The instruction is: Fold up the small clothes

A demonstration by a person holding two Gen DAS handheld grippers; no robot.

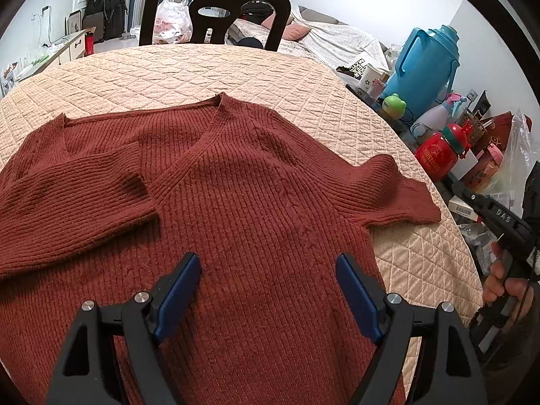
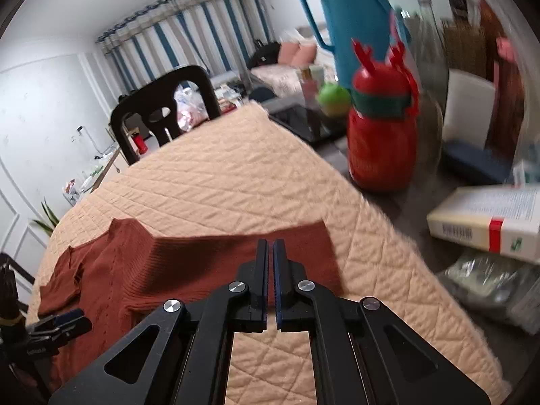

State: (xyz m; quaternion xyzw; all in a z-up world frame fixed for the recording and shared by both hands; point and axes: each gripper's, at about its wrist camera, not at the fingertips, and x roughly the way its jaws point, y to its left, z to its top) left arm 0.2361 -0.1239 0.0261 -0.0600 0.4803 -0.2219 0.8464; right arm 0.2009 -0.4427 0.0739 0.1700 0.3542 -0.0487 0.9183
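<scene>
The surface is covered with a peach quilted cloth, and the sweater lies flat on it, taking most of the near part. Its long axis goes from the neck to the hem: the V neck points away, toward the black chair at the far edge, and the hem comes toward the left camera and passes under it. The sweater is rust red, knitted in fine ribs that run along the body. One sleeve is folded across the chest, with its cuff near the middle of the body. The other sleeve is spread out sideways on the quilted cloth, toward the side where the clutter stands.

In the clutter beside the surface there is a tall blue jug, and nearer a red bottle with a green band.

The left tongs hang above the lower body of the sweater with the jaws wide apart, and nothing is between the blue pads.

The right tongs have the jaws brought together, only a thin slit between them. They are over the spread sleeve, and I cannot tell if the knit is pinched between them. In the left view, a hand holds the handle of the right tongs at the edge of the surface
</scene>
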